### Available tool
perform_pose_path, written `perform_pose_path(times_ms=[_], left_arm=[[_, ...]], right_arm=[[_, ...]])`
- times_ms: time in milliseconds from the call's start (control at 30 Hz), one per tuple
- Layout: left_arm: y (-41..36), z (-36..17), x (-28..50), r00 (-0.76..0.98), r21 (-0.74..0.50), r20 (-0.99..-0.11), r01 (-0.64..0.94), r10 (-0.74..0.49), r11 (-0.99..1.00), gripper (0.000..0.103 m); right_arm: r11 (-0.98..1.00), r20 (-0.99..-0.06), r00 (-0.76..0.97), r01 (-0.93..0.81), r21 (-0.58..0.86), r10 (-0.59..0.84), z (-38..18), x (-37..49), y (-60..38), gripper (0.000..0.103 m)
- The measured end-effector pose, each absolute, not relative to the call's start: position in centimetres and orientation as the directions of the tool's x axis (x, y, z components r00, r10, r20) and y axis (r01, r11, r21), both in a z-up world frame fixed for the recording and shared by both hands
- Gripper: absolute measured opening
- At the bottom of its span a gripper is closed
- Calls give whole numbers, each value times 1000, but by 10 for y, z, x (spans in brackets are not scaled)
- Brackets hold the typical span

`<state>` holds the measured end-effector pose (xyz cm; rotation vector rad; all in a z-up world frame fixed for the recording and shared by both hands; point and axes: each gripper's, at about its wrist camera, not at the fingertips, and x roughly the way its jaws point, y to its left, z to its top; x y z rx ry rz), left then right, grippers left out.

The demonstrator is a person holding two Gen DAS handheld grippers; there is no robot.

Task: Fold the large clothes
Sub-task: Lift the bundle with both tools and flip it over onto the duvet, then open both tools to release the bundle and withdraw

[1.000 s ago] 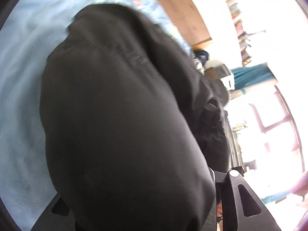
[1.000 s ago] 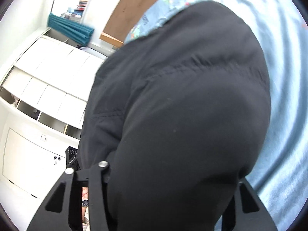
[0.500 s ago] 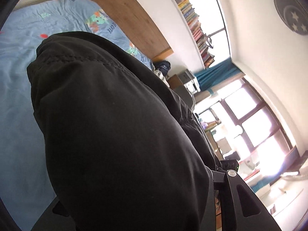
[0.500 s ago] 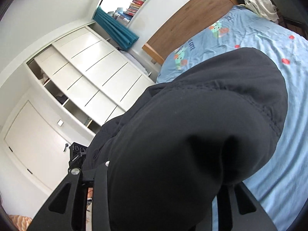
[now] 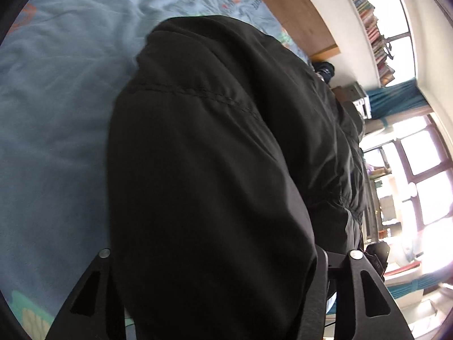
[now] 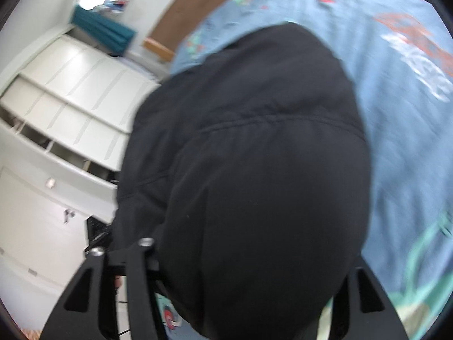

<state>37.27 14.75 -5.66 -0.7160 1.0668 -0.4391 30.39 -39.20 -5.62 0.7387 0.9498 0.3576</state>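
A large black garment (image 5: 215,170) fills the middle of the left wrist view and hangs over the blue bed (image 5: 56,113). My left gripper (image 5: 226,269) is shut on the black garment; the cloth bulges between its fingers and hides the tips. In the right wrist view the same black garment (image 6: 254,184) covers the centre. My right gripper (image 6: 249,277) is shut on it, with the fingertips buried in the cloth. The garment is stretched between both grippers, lifted above the bed.
The bed has a light blue printed cover (image 6: 402,90) and a wooden headboard (image 5: 288,2). White wardrobe drawers (image 6: 62,113) stand to one side. A window (image 5: 424,175), teal curtain (image 5: 396,102) and a bookshelf (image 5: 368,19) lie beyond the bed.
Both grippers have tilted down toward the bed again after swinging up toward the room. The garment stays gripped in both and has moved with them.
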Motion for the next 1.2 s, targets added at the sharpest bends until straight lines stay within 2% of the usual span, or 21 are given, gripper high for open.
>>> perform_pose_path(times_ms=[67, 300, 567, 667, 1100, 1200], left_arm=[[151, -47, 371, 434, -692, -655, -16, -619, 721, 61], [187, -10, 340, 483, -636, -690, -52, -538, 770, 62], [213, 19, 291, 577, -538, -710, -76, -403, 839, 64], [210, 32, 261, 619, -469, -712, -68, -332, 880, 71], [137, 71, 161, 717, -194, -684, 0, -135, 981, 74], [119, 78, 141, 742, -144, -661, 18, -109, 989, 78]], right_arm=[[710, -619, 545, 60, 702, 566, -58, 300, -401, 72], [736, -643, 598, 126, 665, 479, -31, 250, -436, 77], [851, -681, 645, 91, 518, 346, 31, 196, -433, 78], [882, -687, 656, 68, 467, 313, 47, 168, -417, 78], [933, -640, 724, -12, 361, 257, 96, 70, -342, 78], [932, -631, 734, -6, 362, 250, 104, 50, -325, 78]])
